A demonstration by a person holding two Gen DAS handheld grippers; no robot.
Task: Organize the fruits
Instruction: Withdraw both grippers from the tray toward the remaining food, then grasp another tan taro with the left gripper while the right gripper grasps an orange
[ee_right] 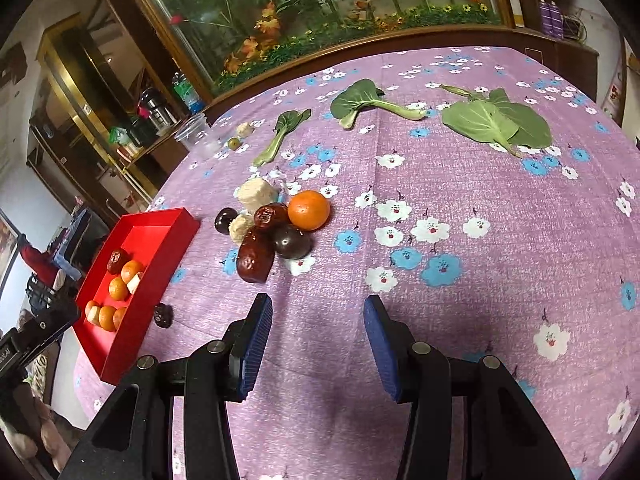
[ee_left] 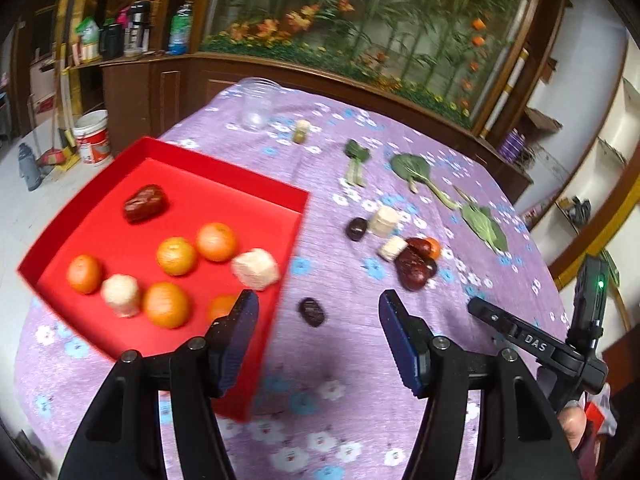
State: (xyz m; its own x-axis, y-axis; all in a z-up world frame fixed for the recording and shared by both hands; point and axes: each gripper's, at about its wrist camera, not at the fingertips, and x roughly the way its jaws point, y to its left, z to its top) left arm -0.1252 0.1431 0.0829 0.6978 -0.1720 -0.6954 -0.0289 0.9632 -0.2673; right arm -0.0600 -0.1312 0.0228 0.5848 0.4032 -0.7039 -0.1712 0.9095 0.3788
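A red tray [ee_left: 224,170] at the table's left holds several oranges [ee_left: 176,255], a red date [ee_left: 144,203] and pale chunks [ee_left: 256,269]. On the purple cloth lies a pile: an orange [ee_right: 309,210], red dates [ee_right: 255,262], a dark plum [ee_right: 291,242] and pale chunks [ee_right: 256,196]. My left gripper [ee_left: 318,304] is open beside the tray's near right corner. A lone dark date [ee_left: 312,312] lies on the cloth just past its fingertips. My right gripper [ee_right: 318,302] is open and empty, a short way in front of the pile.
Green leaves [ee_right: 496,122] and stalks [ee_right: 280,136] lie across the far cloth. A clear plastic cup [ee_left: 258,102] and a small pale piece [ee_left: 302,130] stand near the far edge. A wooden cabinet runs behind the table. A bucket [ee_left: 92,136] stands on the floor at left.
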